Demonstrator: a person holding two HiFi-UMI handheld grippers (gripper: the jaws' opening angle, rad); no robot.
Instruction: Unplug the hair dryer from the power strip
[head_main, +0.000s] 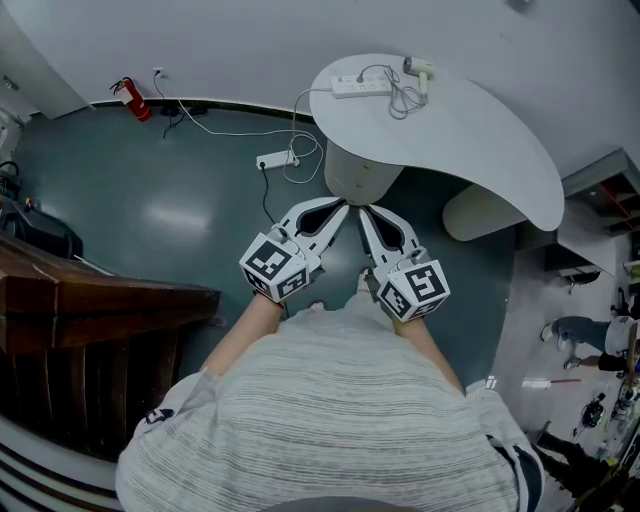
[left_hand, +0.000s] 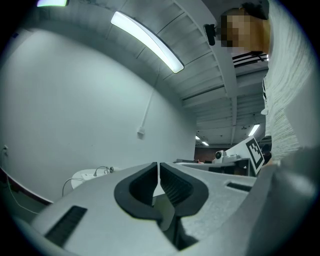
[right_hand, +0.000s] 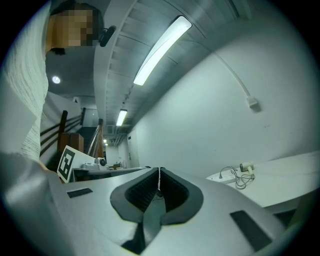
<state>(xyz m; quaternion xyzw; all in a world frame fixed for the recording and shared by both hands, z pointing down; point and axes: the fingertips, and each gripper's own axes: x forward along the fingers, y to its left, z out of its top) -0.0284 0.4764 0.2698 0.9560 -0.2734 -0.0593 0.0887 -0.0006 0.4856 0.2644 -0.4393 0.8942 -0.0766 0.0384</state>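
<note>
A white power strip (head_main: 361, 87) lies on the far part of a white curved table (head_main: 470, 140). A small white hair dryer (head_main: 419, 68) rests just right of it, its cord looped between them. Both grippers are held close to my chest, well short of the table. My left gripper (head_main: 342, 207) and right gripper (head_main: 364, 212) point forward side by side, jaws shut and empty. In the right gripper view (right_hand: 159, 180) the strip (right_hand: 225, 175) and dryer (right_hand: 246, 167) sit far off at the right. In the left gripper view (left_hand: 158, 172) the table (left_hand: 82, 177) is distant at the left.
The table stands on a round pedestal (head_main: 360, 172) just ahead of the grippers. A second power strip (head_main: 275, 159) and cables lie on the green floor. A fire extinguisher (head_main: 133, 98) stands by the wall, a dark wooden desk (head_main: 90, 300) at my left, and shelving (head_main: 610, 205) at the right.
</note>
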